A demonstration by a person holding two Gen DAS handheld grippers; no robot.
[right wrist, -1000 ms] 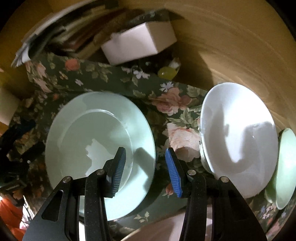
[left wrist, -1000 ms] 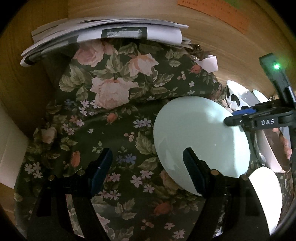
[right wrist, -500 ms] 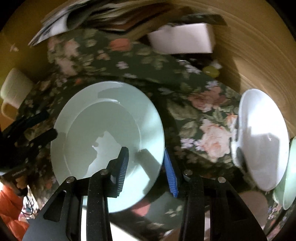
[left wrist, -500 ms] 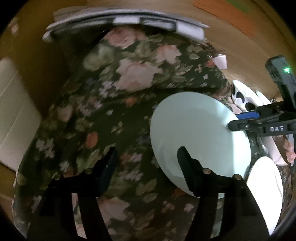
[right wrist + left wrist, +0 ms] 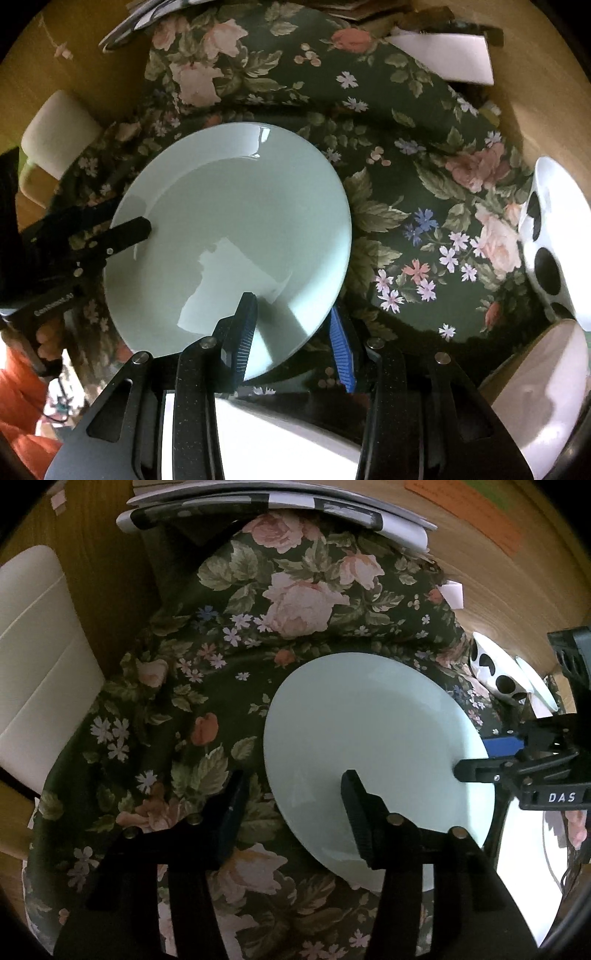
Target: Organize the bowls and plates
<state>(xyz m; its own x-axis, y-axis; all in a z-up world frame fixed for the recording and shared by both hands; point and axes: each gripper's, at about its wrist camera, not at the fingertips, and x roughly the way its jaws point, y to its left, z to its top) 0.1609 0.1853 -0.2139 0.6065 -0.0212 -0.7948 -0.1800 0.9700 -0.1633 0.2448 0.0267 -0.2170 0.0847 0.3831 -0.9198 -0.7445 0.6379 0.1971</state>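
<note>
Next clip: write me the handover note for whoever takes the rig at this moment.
Left hand-held gripper: jaws closing, pale green plate rim between them, not yet pinched.
Right hand-held gripper: straddles another part of the rim, pads apart, no clamp visible.
The plate lies on the floral cloth; a spotted dish and a white dish sit further right.
Done: both in position. To do: grip, lift, stack.

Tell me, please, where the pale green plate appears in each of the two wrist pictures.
Left wrist: pale green plate lies right of centre, its near rim between the claw's fingers.
Right wrist: plate lies centre-left.
Shared landmark: the flowered cloth under it.
</note>
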